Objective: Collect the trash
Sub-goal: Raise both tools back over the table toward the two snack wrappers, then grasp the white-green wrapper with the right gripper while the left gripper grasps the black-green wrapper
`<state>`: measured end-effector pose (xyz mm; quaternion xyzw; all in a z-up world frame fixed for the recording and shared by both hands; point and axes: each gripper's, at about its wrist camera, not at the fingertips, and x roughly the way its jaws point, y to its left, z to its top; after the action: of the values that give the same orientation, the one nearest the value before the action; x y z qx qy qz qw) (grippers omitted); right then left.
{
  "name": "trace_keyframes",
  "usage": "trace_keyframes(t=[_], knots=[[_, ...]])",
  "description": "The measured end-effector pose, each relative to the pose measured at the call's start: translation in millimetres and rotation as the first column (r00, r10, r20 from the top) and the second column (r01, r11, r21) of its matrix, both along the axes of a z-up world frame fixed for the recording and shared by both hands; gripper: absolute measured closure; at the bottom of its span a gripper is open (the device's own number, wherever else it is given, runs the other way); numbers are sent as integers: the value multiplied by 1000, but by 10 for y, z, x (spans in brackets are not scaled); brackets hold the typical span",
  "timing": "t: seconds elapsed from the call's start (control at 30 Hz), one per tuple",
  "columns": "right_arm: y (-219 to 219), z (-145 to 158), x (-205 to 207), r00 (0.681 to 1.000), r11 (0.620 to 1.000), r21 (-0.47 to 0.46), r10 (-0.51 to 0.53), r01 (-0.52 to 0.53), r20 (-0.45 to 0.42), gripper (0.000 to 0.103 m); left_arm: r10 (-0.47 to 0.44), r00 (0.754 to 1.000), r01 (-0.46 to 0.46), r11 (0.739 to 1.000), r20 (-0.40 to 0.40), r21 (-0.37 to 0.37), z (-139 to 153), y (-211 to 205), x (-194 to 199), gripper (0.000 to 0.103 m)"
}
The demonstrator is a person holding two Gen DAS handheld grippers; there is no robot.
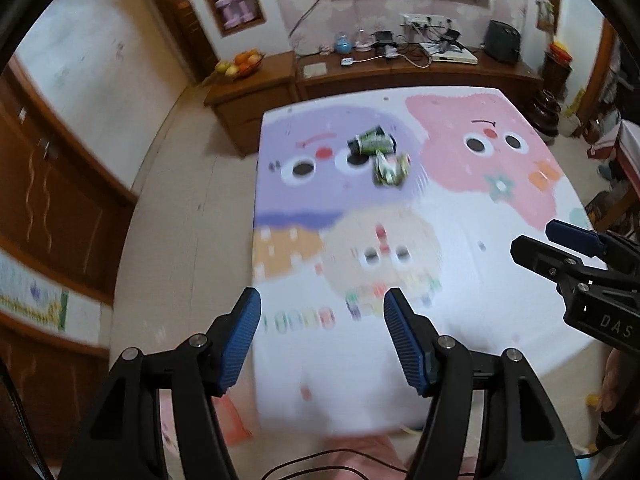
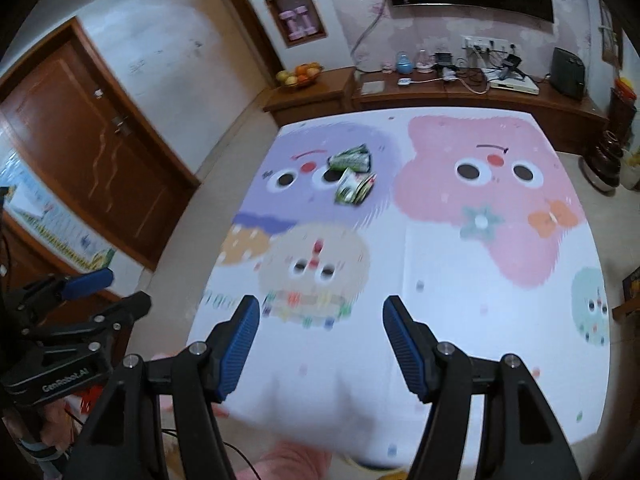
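Note:
Two crumpled green-and-white wrappers lie together on the purple cartoon face of the play mat point(image 1: 460, 280): a darker one point(image 1: 370, 142) behind and a lighter one point(image 1: 390, 169) in front. They also show in the right wrist view, the darker wrapper point(image 2: 349, 159) and the lighter wrapper point(image 2: 354, 188). My left gripper point(image 1: 322, 340) is open and empty, held above the mat's near edge, far short of the wrappers. My right gripper point(image 2: 320, 344) is open and empty, beside it to the right. Both views are motion-blurred.
The mat point(image 2: 460, 300) lies on a tiled floor. A low wooden cabinet point(image 1: 400, 76) runs along the far wall with a fruit bowl point(image 1: 240, 65), cables and small devices. Wooden doors point(image 2: 92, 152) stand at the left. The right gripper's body point(image 1: 580, 276) shows at the left view's right edge.

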<state>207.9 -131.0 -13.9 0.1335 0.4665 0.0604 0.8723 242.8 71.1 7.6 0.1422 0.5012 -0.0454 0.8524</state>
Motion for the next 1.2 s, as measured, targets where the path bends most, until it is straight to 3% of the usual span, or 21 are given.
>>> trace_keyframes(t=[0.23,0.43,0.57,0.7,0.77,0.93,1.03,1.2], knots=[[-44,-414,1061,985,986,42,-157,160,-64,39,-144,988,145,989,-51,10,-358,-75,1356,41],[-134,-1008,1781,955,958,67,-268,278,-129,43,-224,968,226,974,-109,3,-841,-215,2159,41],[-146,-1384,2068,935,948,62,-295,312,-195,57,-261,954,262,965,-148,-7,-1109,-295,2482,40],[-128,-1555,2179,930,947,46,-300,317,-212,72,-292,938,291,956,-185,-33,-1286,-388,2678,41],[-122,-1576,2177,931,948,37,-302,316,-203,89,-318,928,316,948,-196,-43,-1337,-457,2744,41],[-191,-1553,2053,927,939,34,-330,341,-178,95,-385,897,386,922,-218,-36,-1444,-681,2862,41],[-301,-1554,1908,912,923,37,-370,382,-178,96,-434,864,442,896,-256,-28,-1572,-880,2950,41],[-527,-1583,1569,882,892,70,-426,447,-203,96,-473,828,497,868,-302,4,-1802,-1187,3099,41]])
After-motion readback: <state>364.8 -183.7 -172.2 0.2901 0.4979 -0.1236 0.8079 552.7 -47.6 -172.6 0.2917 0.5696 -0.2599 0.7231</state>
